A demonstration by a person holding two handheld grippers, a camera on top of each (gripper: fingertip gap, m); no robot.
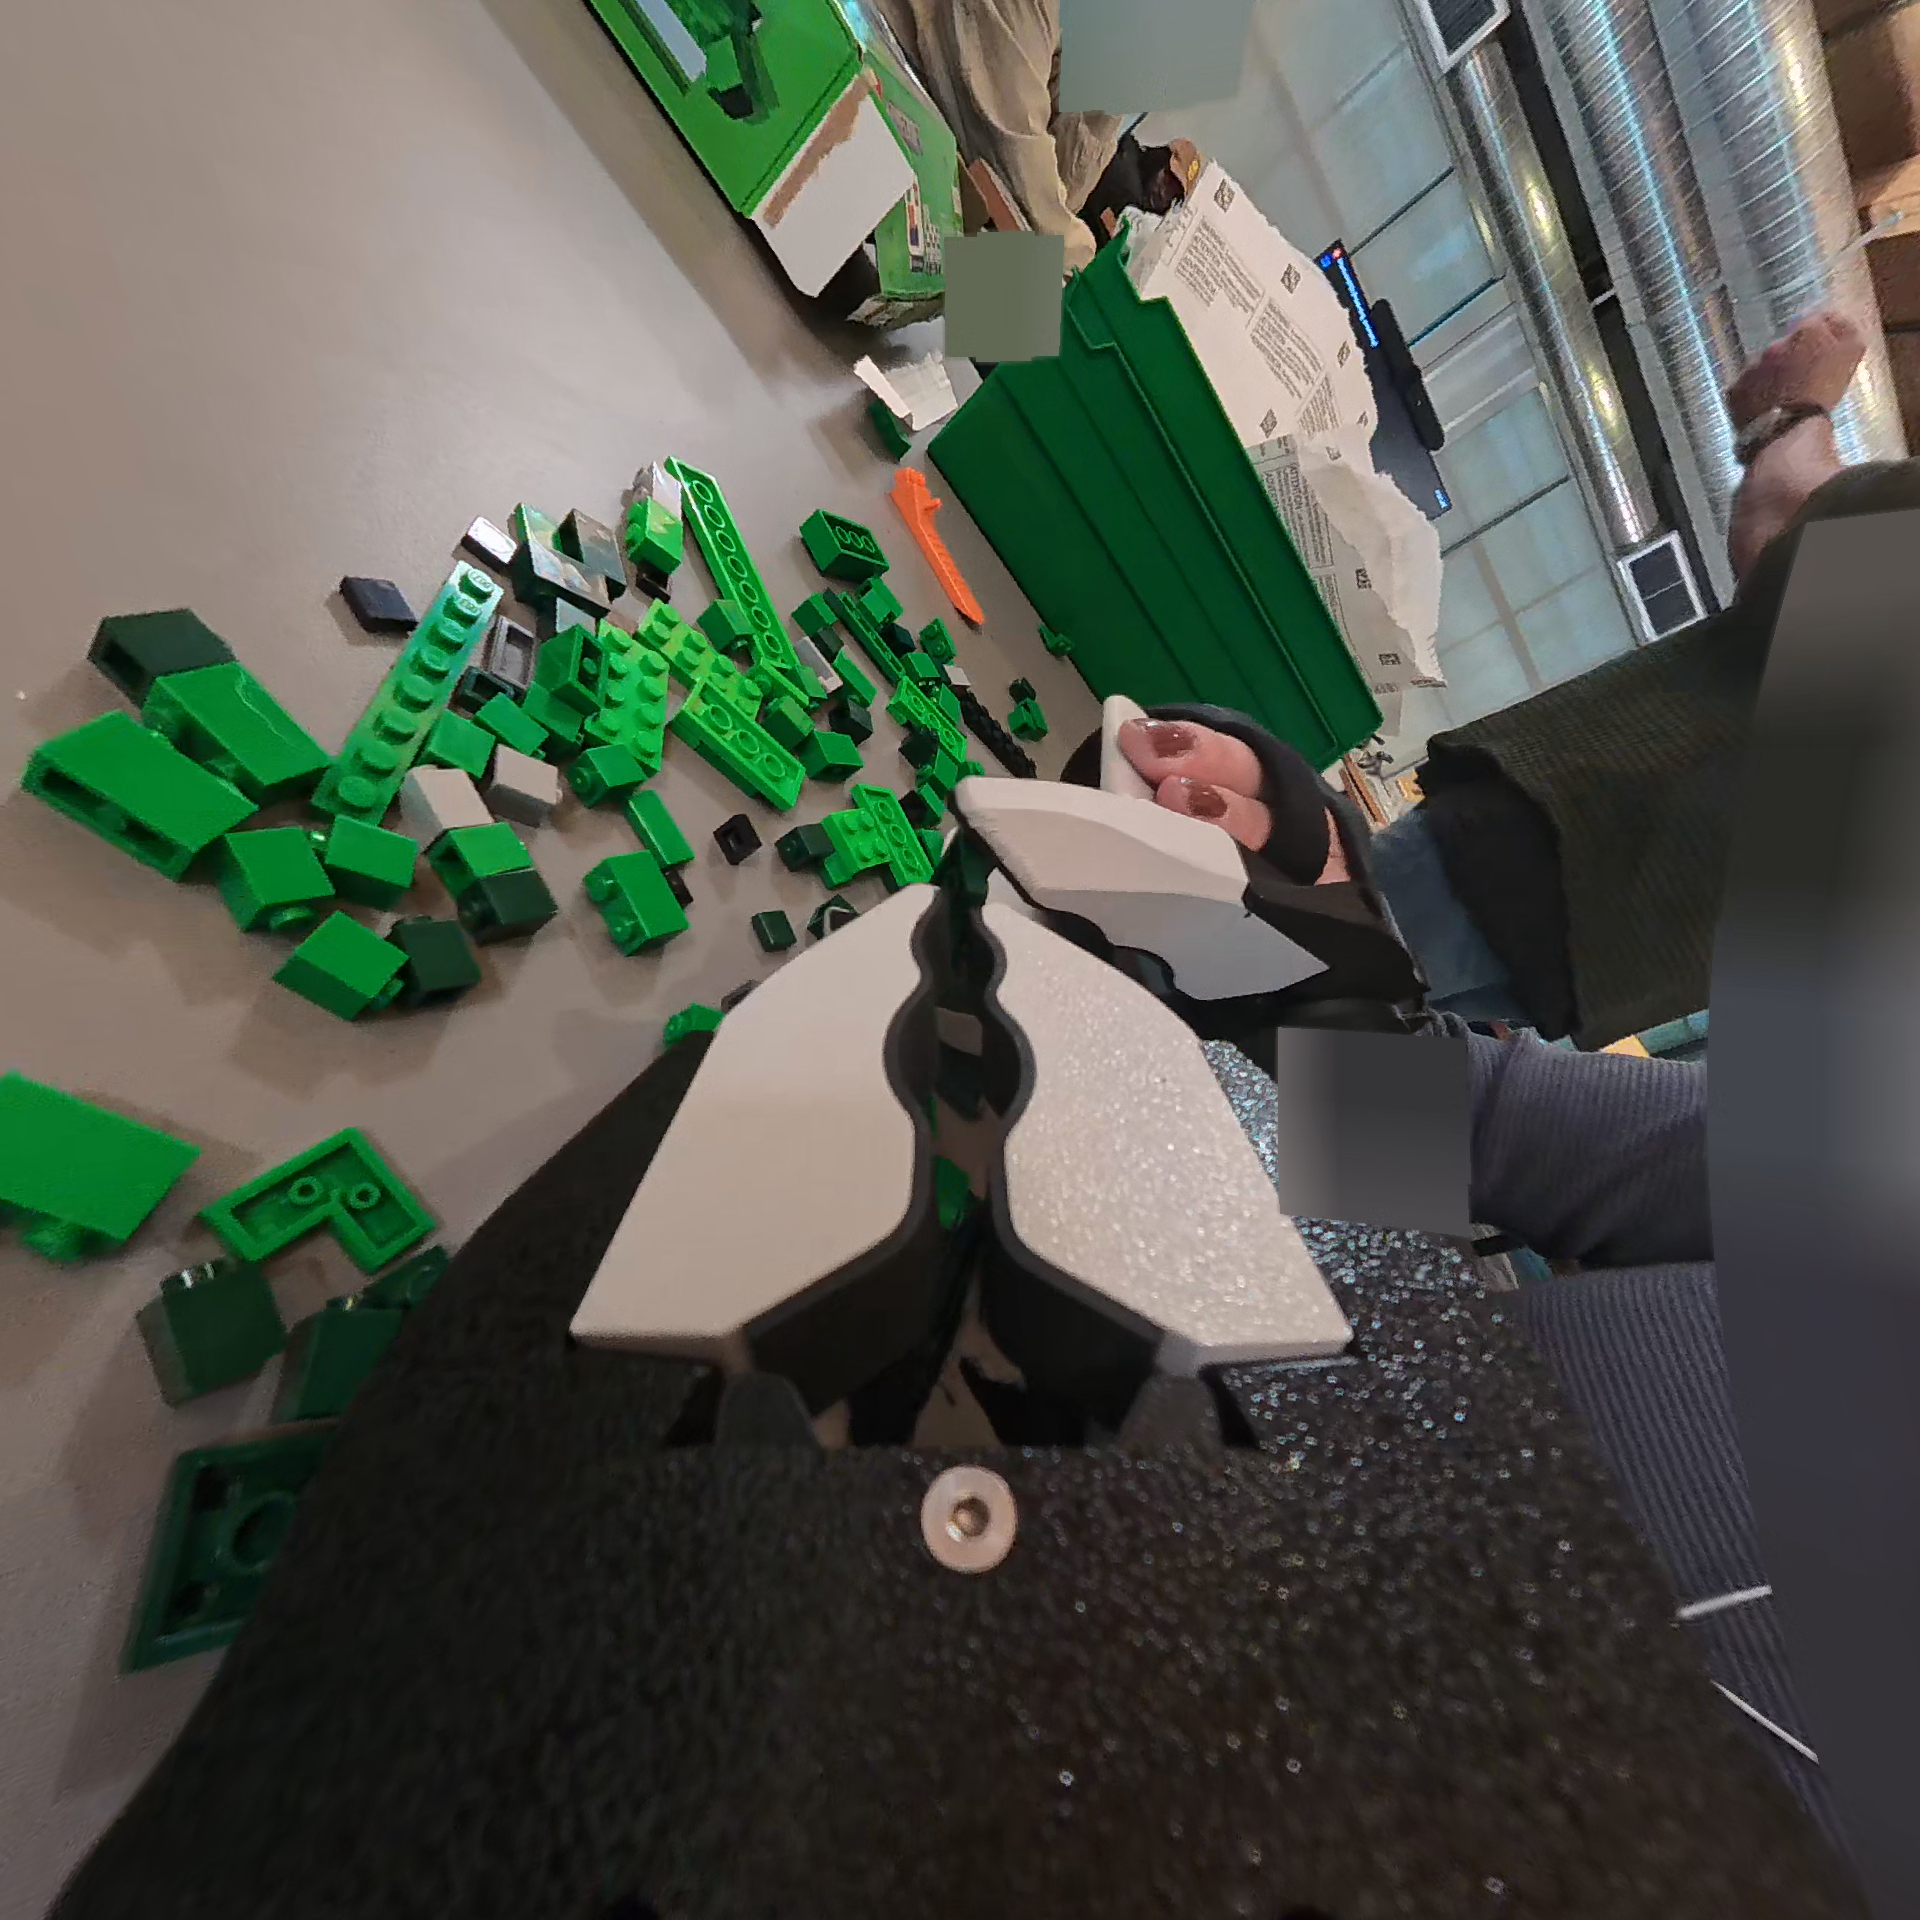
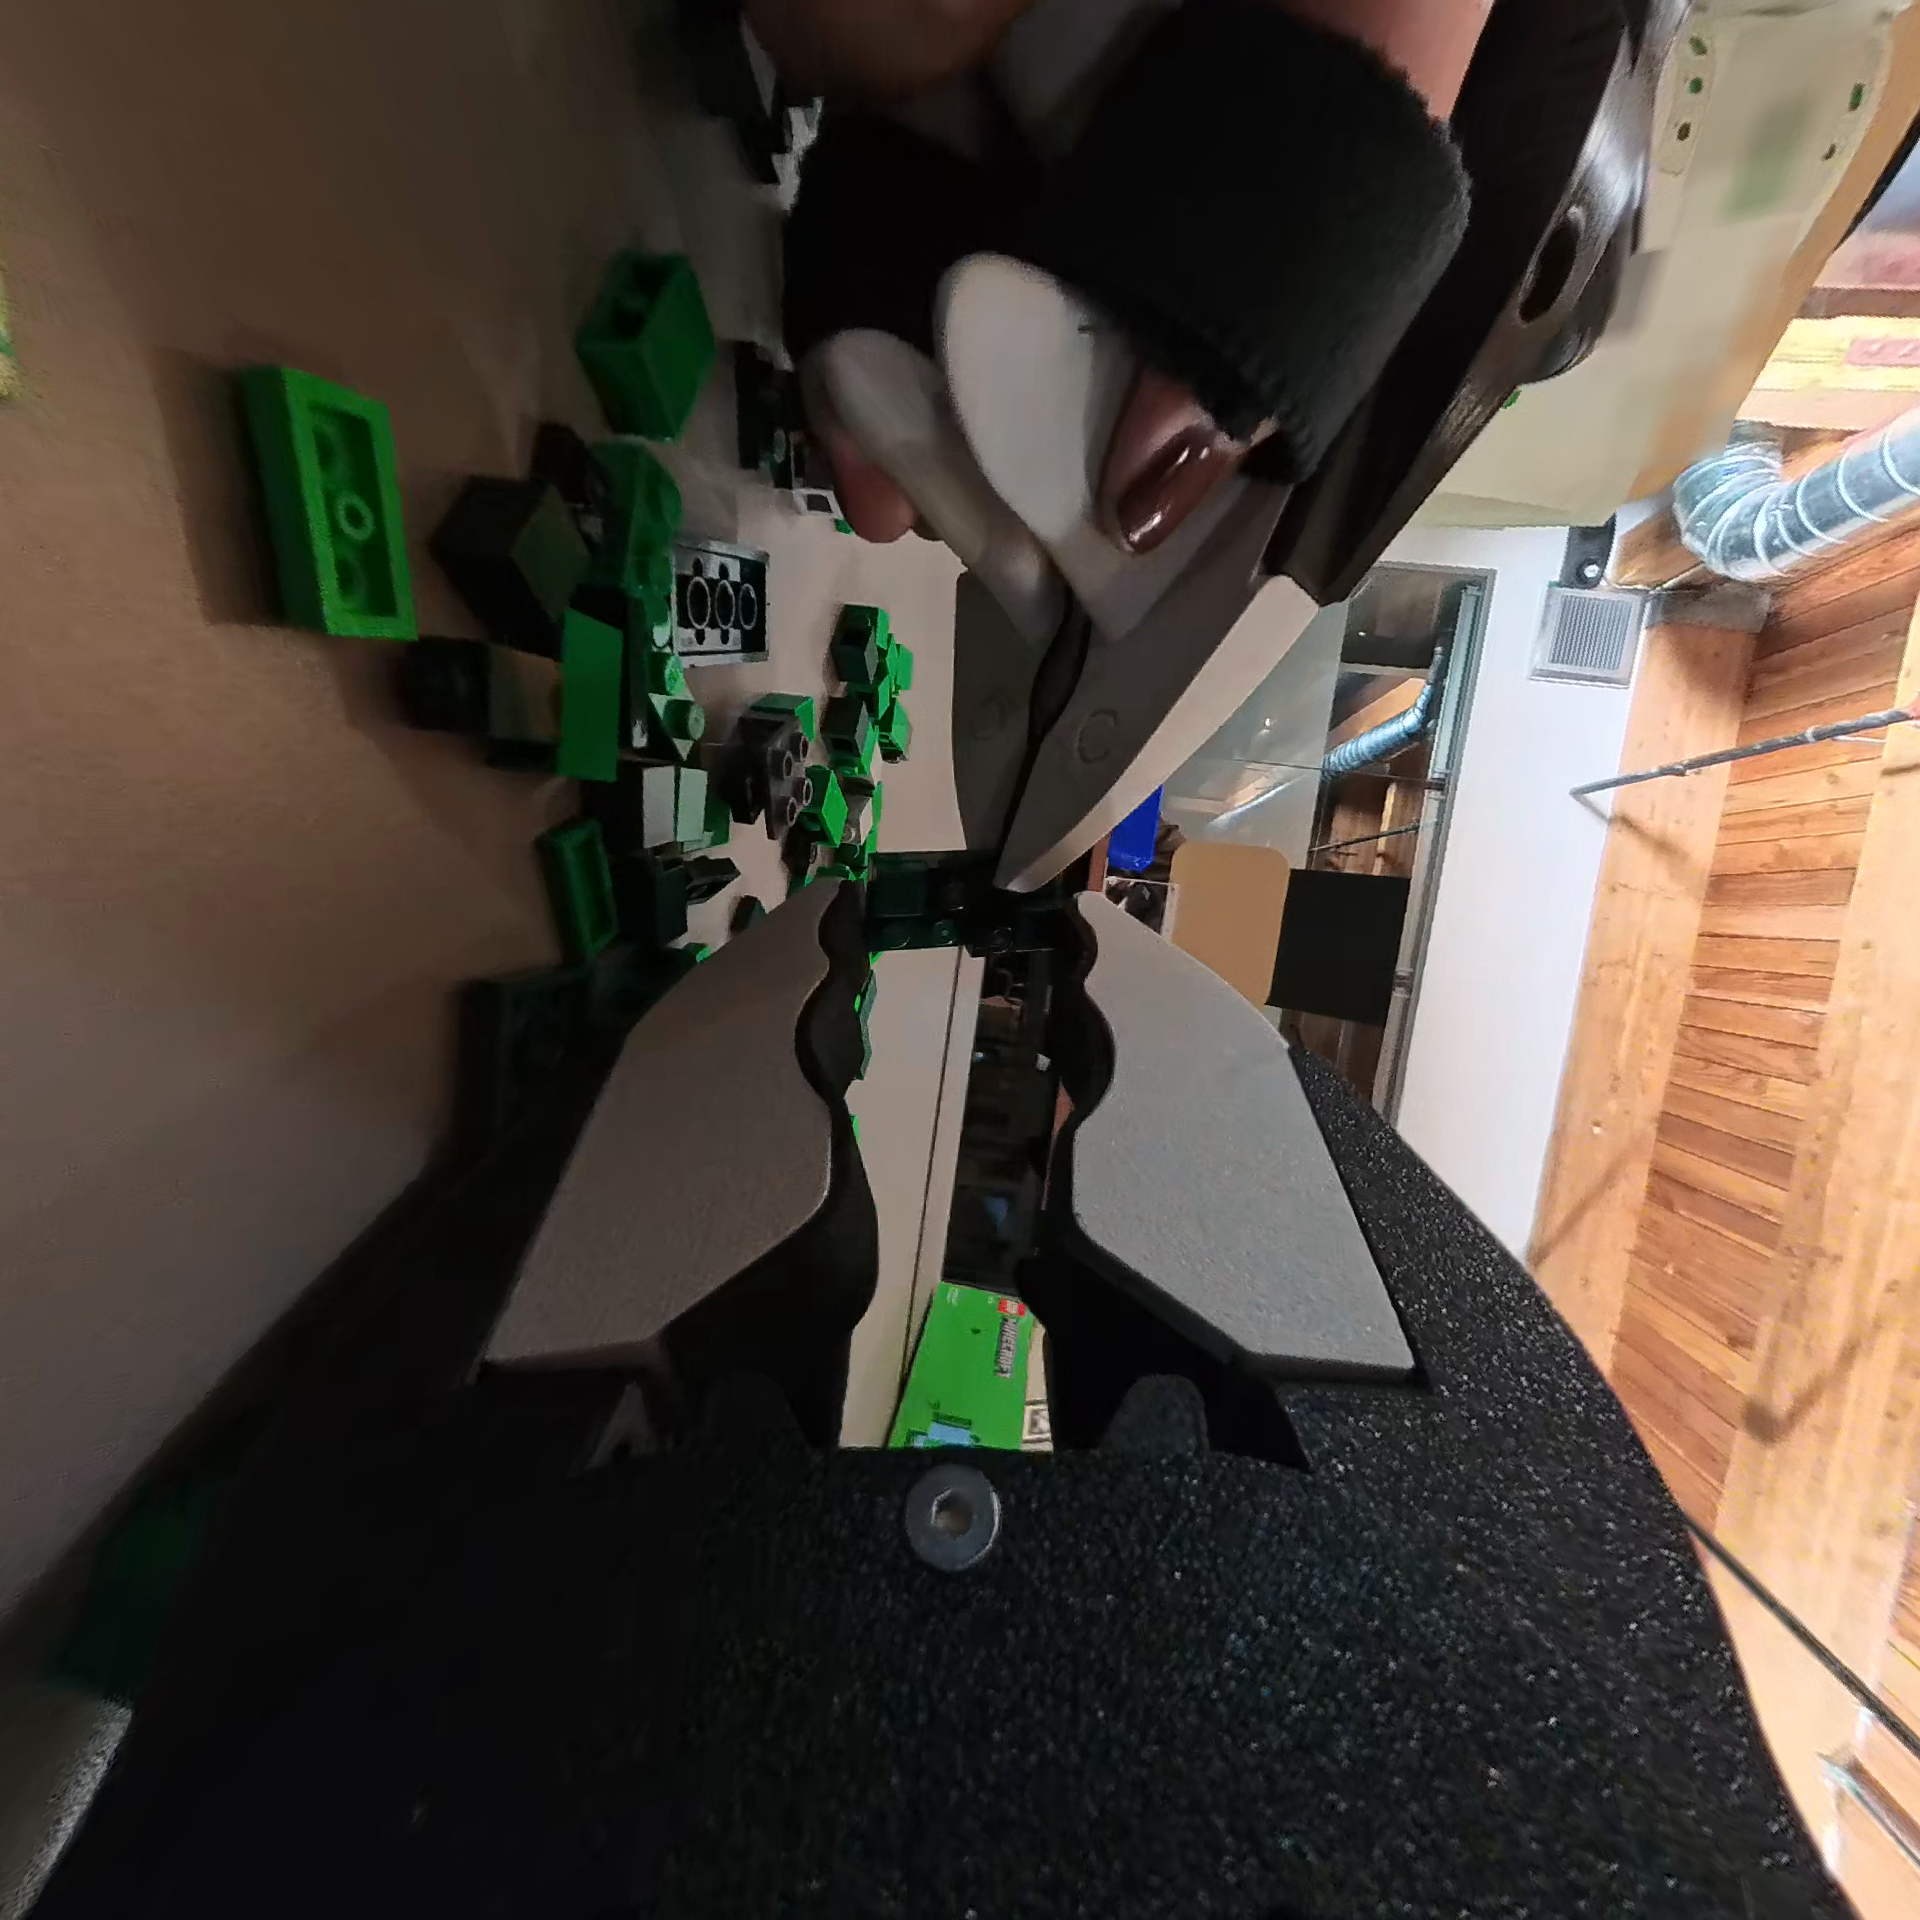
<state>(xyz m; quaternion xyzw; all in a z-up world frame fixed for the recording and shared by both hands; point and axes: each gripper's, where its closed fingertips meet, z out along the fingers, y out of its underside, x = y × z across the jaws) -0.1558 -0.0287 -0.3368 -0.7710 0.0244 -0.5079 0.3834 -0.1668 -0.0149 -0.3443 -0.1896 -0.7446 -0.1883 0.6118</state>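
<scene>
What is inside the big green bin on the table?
The green bin holds crumpled white printed paper that sticks out over its rim. Anything below the paper is hidden by the bin's wall.

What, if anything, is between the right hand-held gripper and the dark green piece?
Nothing visible. The dark green piece spans the fingertips of the right hand-held gripper, and the left hand-held gripper meets it at its tips.

Dark green piece (image 1: 961, 1023) sitting between left hand-held gripper (image 1: 958, 914) jaws, mostly hiding behind the pads; shape not telling. Green bricks (image 1: 73, 1169) running off the picture's left edge. Right view: piece (image 2: 940, 914) at right hand-held gripper (image 2: 961, 909) tips lying in shadow, contact unclear. Gloved hand (image 2: 1122, 312) blurring, covering far bricks. Green box (image 1: 769, 114) cut off at top.
</scene>
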